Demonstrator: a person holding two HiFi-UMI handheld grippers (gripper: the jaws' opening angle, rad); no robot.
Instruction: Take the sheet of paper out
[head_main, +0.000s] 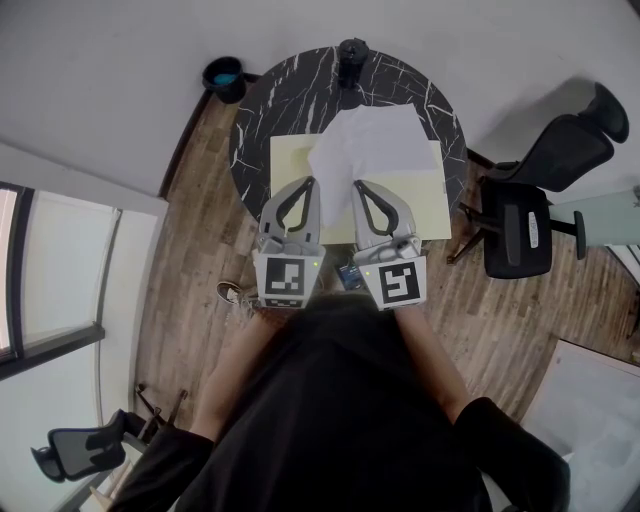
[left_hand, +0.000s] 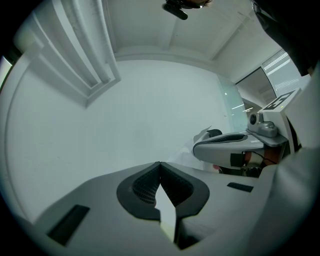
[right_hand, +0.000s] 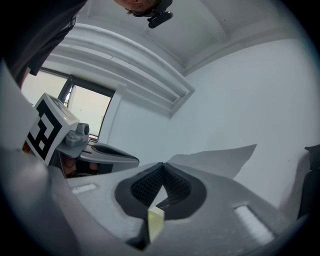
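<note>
On the round black marble table (head_main: 270, 100) lies a pale yellow folder (head_main: 425, 205). A white sheet of paper (head_main: 370, 145) rests on it, angled, its far part over the table. My left gripper (head_main: 311, 181) and right gripper (head_main: 357, 184) lie side by side over the folder's near edge, both shut, tips close to the sheet's near corner. No frame shows whether they touch it. In the left gripper view the left gripper (left_hand: 160, 163) has its jaws meeting, with the sheet (left_hand: 187, 156) off to the right. Beyond the shut right gripper (right_hand: 162, 164), the sheet (right_hand: 220, 159) rises.
A black cup (head_main: 352, 55) stands at the table's far edge. On the wooden floor are a black bucket (head_main: 224, 75) at the far left, a black office chair (head_main: 530, 215) to the right of the table and another chair (head_main: 80, 450) at the near left.
</note>
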